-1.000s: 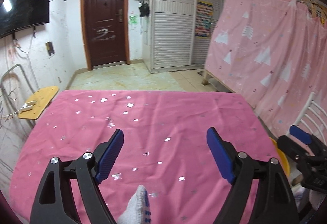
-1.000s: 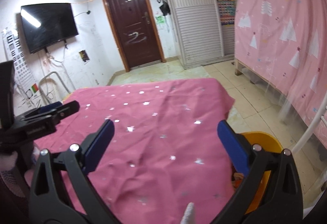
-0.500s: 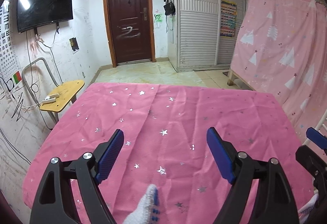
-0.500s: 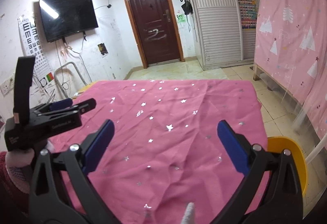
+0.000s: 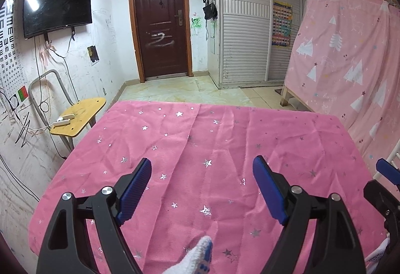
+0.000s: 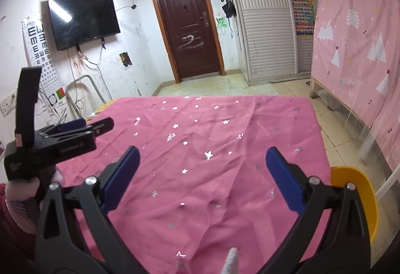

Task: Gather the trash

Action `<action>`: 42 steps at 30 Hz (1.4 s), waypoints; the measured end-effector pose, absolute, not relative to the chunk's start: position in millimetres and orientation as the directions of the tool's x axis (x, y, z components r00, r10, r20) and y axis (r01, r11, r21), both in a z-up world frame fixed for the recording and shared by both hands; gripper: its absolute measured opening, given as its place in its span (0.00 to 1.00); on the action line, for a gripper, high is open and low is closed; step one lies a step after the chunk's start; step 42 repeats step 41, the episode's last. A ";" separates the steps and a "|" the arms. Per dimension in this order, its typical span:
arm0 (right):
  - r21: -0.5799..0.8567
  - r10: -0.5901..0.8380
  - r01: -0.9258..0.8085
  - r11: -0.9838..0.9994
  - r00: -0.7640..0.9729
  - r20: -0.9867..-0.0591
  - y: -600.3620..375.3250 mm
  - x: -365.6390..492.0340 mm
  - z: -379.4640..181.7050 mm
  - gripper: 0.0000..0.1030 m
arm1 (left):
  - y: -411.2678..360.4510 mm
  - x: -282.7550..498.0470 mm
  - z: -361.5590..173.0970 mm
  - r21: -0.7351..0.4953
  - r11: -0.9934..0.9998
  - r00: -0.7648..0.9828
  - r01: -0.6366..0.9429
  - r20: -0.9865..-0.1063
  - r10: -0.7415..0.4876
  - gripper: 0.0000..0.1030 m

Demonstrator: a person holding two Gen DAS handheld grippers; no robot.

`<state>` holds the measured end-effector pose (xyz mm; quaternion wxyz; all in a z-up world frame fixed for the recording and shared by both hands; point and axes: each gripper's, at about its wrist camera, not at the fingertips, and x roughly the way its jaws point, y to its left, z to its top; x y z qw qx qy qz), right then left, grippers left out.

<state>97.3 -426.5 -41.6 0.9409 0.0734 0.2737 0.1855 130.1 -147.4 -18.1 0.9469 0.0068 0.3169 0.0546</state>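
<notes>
Fingers (image 5: 268,192) spread wide over pink starred tablecloth (image 5: 212,139), holding nothing

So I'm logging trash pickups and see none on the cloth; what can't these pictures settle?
- Yellow container, right wrist view: inside hidden by its wall and the right gripper.
- Table under the pink cloth: covered in both views.
- Floor near the table's near edge: cut off by the frame.
- Left gripper: open, empty.

Yellow bin (image 6: 360,199) half hidden behind right hand-held gripper (image 6: 202,164); contents unseen.
</notes>
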 end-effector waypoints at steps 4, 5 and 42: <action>0.240 0.390 -0.310 0.920 0.781 -0.488 -426.7 97.3 -41.9 0.94 | -146.9 129.2 -18.5 0.044 0.994 0.793 -0.097 -0.600 0.104 0.73; 0.240 0.390 -0.310 0.920 0.781 -0.488 -426.7 96.6 -42.3 0.94 | -146.7 129.1 -18.8 0.043 0.994 0.793 -0.099 -0.600 0.105 0.73; 0.243 0.389 -0.306 0.920 0.778 -0.493 -427.0 95.1 -46.1 0.94 | -142.3 130.7 -19.4 0.021 0.994 0.785 -0.112 -0.611 0.101 0.73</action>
